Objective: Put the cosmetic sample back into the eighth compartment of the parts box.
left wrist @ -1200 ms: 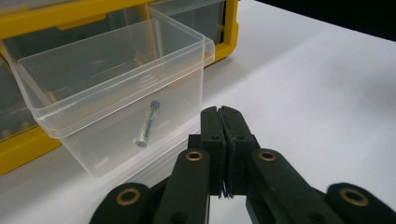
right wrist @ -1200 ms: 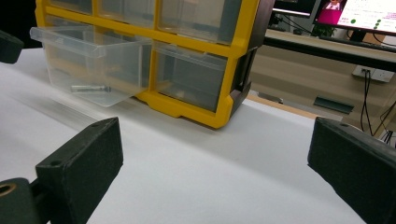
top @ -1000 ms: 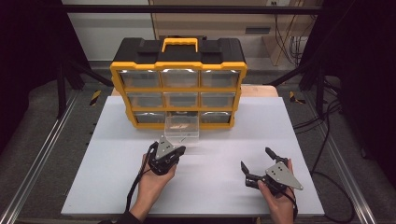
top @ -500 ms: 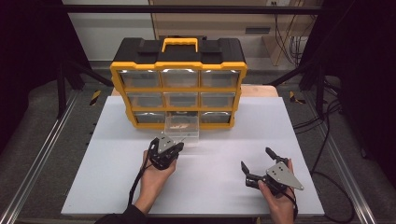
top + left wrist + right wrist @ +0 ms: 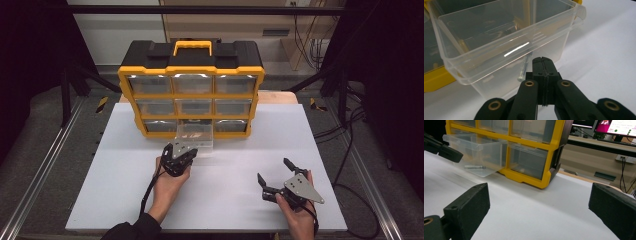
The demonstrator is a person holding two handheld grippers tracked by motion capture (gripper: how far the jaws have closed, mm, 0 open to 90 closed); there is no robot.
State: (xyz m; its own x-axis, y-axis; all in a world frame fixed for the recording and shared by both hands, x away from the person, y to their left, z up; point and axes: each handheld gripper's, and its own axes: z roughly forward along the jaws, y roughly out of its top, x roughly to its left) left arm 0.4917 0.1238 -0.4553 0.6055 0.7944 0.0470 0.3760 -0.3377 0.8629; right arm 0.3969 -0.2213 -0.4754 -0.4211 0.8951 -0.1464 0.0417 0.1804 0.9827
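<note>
Left gripper view shows your left gripper [image 5: 543,61] with jaws pressed together, nothing between, before the clear plastic drawer [image 5: 506,47], pulled out, holding a silver bolt [image 5: 524,68].

The left gripper [image 5: 541,60] is sitting with its two black jaws pressed flat together, nothing between them, their tips just in front of a clear plastic drawer [image 5: 499,47]. A metal bolt [image 5: 524,68] is lying inside the drawer, seen through its front wall. The drawer is jutting from a yellow frame [image 5: 436,80] over the white table [image 5: 604,50].
</note>
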